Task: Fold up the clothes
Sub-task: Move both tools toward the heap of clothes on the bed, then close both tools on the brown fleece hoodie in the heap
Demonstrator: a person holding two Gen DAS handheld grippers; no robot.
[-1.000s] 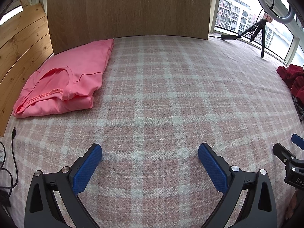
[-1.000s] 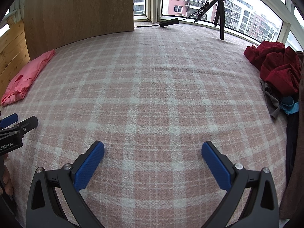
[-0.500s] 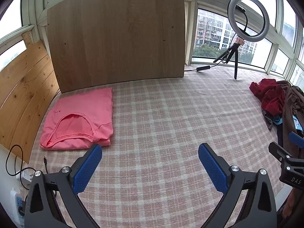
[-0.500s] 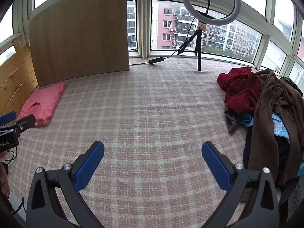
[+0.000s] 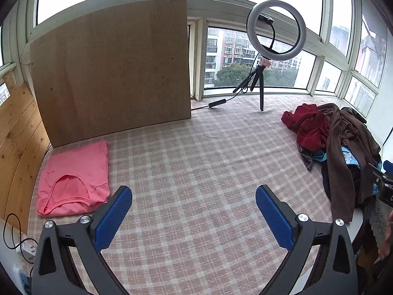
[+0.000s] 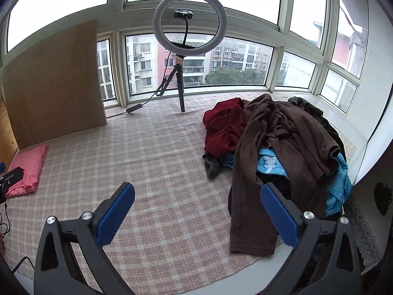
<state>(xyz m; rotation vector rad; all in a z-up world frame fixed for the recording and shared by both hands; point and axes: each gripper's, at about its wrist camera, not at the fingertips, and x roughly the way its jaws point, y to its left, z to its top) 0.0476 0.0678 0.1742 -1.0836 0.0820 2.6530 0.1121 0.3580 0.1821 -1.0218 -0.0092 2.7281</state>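
So: one garment done, the rest waiting. A pink top [image 5: 73, 179] lies folded flat at the far-left edge of the checked blanket [image 5: 196, 167], close under the leaning wooden board [image 5: 110, 68]. On the opposite side sits an unsorted heap of clothes [image 6: 275, 147], well apart from the folded piece: a brown garment [image 6: 277, 135] draped over the top with one long part trailing toward the near edge, a dark red one [image 6: 226, 127] behind it, bits of light blue fabric [image 6: 339, 184] showing underneath. Judging by that pile, most of the work is still ahead; the middle of the blanket is bare, ready for the next item.

Left gripper [image 5: 194, 211]: jaws spread wide, nothing between them, held above the blanket near the folded top. Right gripper [image 6: 197, 209]: jaws likewise spread and empty, its right finger [image 6: 280, 213] overlapping the trailing brown cloth in the picture; contact cannot be told.

View differences. Left wrist view gives the pink top whole, neckline up, plus a cable and power strip [image 5: 28, 248] off the blanket's left edge; the heap is squeezed at its right margin. Right wrist view opens up the heap and its layers, and shows the pink top only as an edge-on sliver. A ring light on a tripod [image 6: 189, 22] stands at the window in both.
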